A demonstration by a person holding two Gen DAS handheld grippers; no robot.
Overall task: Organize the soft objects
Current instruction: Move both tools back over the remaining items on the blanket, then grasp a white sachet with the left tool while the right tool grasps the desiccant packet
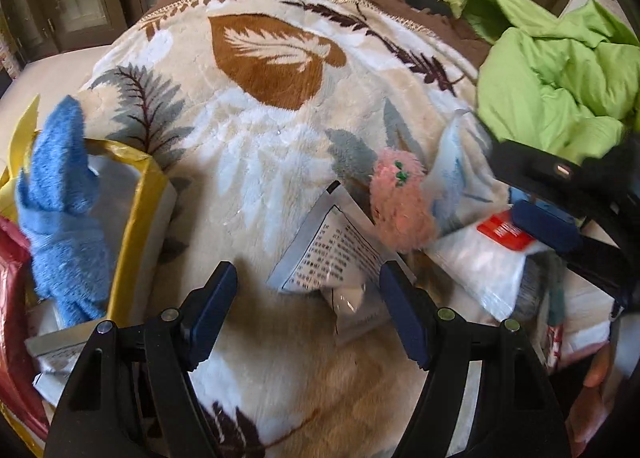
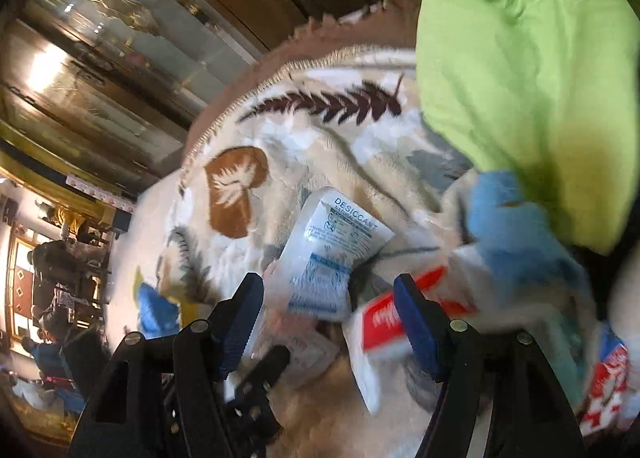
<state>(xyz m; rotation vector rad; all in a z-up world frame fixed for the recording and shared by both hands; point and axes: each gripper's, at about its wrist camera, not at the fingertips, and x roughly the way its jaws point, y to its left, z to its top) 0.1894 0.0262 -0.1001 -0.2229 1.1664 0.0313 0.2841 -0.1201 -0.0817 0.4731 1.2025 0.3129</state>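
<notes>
1. The step in hand looks like picking the next soft item off the pile on the leaf-patterned fleece blanket (image 1: 280,145). Nothing is gripped by either tool.

2. The left gripper (image 1: 308,298) sits at the lower centre of the left wrist view, its jaws spread wide and empty. Between its fingertips lies a grey printed sachet (image 1: 332,254), flat on the blanket, with a white packet just below it.

3. A pink fuzzy toy (image 1: 400,205) rests just right of the sachet, touching its upper edge, at centre right of the frame.

4. At the left edge, a blue fluffy cloth (image 1: 60,209) hangs over the rim of a yellow-edged bag (image 1: 136,217), which seems to be the place where sorted items go.

5. The right gripper (image 2: 328,310) is likewise wide open and holds nothing. It hovers low in the right wrist view over a white desiccant pack (image 2: 328,250), with a red-labelled clear packet (image 2: 392,318) by its right finger. That view is blurred, so contact cannot be judged.

6. A crumpled green garment (image 1: 560,77) fills the upper right of both views, well apart from the bag.

7. The next move probably calls for lowering the left gripper onto the sachet or toy, closing on it, and carrying it leftward to the bag. The sachet lies flat and may slip.
</notes>
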